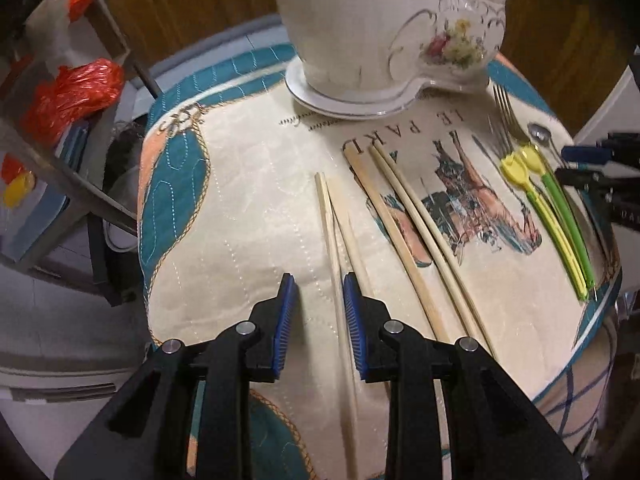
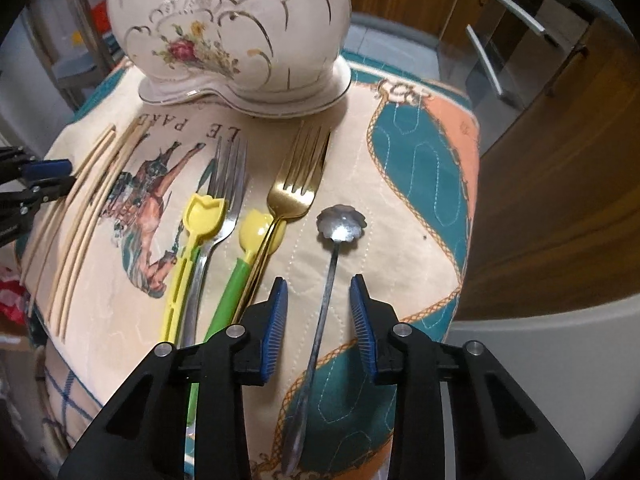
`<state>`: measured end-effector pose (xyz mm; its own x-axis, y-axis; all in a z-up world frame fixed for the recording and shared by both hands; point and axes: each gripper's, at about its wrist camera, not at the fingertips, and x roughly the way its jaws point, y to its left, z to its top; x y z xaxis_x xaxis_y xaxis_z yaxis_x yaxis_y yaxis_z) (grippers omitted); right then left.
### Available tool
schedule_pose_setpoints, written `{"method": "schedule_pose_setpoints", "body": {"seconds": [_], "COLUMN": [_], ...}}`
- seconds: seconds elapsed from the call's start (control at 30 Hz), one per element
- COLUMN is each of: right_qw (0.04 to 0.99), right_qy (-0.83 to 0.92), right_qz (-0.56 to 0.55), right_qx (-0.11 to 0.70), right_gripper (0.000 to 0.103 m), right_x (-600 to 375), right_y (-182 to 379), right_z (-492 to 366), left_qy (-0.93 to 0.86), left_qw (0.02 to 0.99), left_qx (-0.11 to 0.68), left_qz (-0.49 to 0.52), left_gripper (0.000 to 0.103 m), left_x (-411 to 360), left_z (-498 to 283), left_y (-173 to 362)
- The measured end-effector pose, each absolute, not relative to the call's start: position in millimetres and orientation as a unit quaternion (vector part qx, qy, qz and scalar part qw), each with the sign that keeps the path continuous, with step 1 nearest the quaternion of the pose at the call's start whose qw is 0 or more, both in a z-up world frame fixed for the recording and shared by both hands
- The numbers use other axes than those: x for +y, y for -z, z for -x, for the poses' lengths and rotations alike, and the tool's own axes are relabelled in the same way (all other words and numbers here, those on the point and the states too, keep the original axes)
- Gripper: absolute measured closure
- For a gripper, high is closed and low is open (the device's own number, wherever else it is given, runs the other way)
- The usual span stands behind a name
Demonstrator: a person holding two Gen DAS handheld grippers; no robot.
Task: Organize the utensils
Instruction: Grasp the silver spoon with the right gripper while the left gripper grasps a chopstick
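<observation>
Between spread right gripper (image 2: 319, 322) jaws: spoon (image 2: 341, 223), handle end hidden | left gripper (image 1: 319, 312) jaws spread

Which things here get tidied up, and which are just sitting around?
For the job: chopsticks, silver fork, gold fork, flower spoon, yellow tulip fork, green-handled tulip spoon, ceramic holder.

Just there: quilted cloth, red bags, wooden cabinet.
</observation>
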<state>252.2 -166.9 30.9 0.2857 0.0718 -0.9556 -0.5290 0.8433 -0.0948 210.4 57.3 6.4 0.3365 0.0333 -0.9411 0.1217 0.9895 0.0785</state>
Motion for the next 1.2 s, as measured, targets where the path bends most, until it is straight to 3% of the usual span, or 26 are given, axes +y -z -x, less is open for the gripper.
{"method": "schedule_pose_setpoints", "body": {"seconds": [0.1,0.2,0.27,0.5,0.6,0.63,0.93,1.2], "right_qw": [0.759,0.749,0.745,0.737,0.742,0.745,0.778,0.829], "right_qy": [-0.191,-0.190,-0.190,-0.194,-0.194,-0.194,-0.214,-0.236], "right_qz": [0.203,0.192,0.186,0.180,0.174,0.169,0.104,0.051], "right_qx": [0.589,0.606,0.612,0.621,0.618,0.616,0.582,0.504], "right_gripper": [0.069,0.071,0.073,0.089,0.097,0.097,0.100,0.101], "right_x": [-163,-163,-163,-154,-154,-156,-185,-213], "right_y": [-30,-27,-26,-27,-30,-31,-31,-39], "right_z": [-260,-266,-268,-277,-270,-269,-257,-241], "left_qy": [0.027,0.028,0.029,0.040,0.037,0.035,0.028,0.065], "left_qw": [0.793,0.777,0.773,0.771,0.776,0.781,0.829,0.899], "left_qx": [0.603,0.625,0.630,0.635,0.629,0.623,0.557,0.421], "left_qz": [-0.079,-0.071,-0.064,-0.040,-0.031,-0.028,0.030,0.098], "left_gripper": [0.065,0.064,0.070,0.075,0.087,0.097,0.098,0.098], "left_x": [59,63,63,70,76,78,93,92], "left_z": [-219,-227,-229,-229,-231,-229,-212,-193], "left_y": [-7,-7,-8,-10,-8,-8,-11,-56]}}
